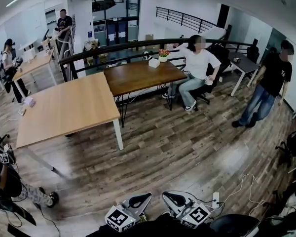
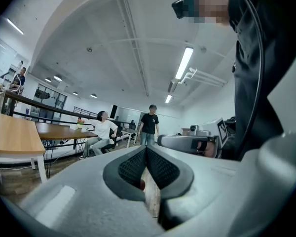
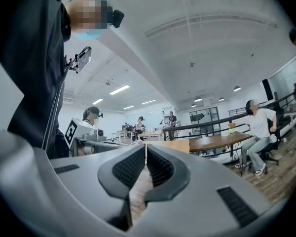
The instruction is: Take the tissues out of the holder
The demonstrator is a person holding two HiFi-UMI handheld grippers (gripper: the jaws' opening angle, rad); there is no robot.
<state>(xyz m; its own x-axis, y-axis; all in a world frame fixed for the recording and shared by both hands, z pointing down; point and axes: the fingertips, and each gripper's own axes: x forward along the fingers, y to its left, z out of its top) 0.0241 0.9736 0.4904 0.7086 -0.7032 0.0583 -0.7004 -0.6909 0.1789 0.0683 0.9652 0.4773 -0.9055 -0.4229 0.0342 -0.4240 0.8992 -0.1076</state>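
No tissues or holder can be made out for certain. A small white box (image 1: pixel 154 62) stands beside a flower pot (image 1: pixel 163 55) on the far dark table (image 1: pixel 138 75); what it is cannot be told. Both grippers are held low against my body, far from the tables and pointing out over the wooden floor. My left gripper (image 1: pixel 148 196) (image 2: pixel 146 149) is shut with nothing between its pads. My right gripper (image 1: pixel 164 195) (image 3: pixel 146 147) is shut too, and empty. Each gripper's marker cube shows in the other's view.
A light wooden table (image 1: pixel 64 107) stands at the left, joined to the dark one. A person sits on a chair (image 1: pixel 195 65) behind it; another stands at the right (image 1: pixel 269 83). Cables and a power strip (image 1: pixel 215 200) lie near my feet. More people work at the far-left desks.
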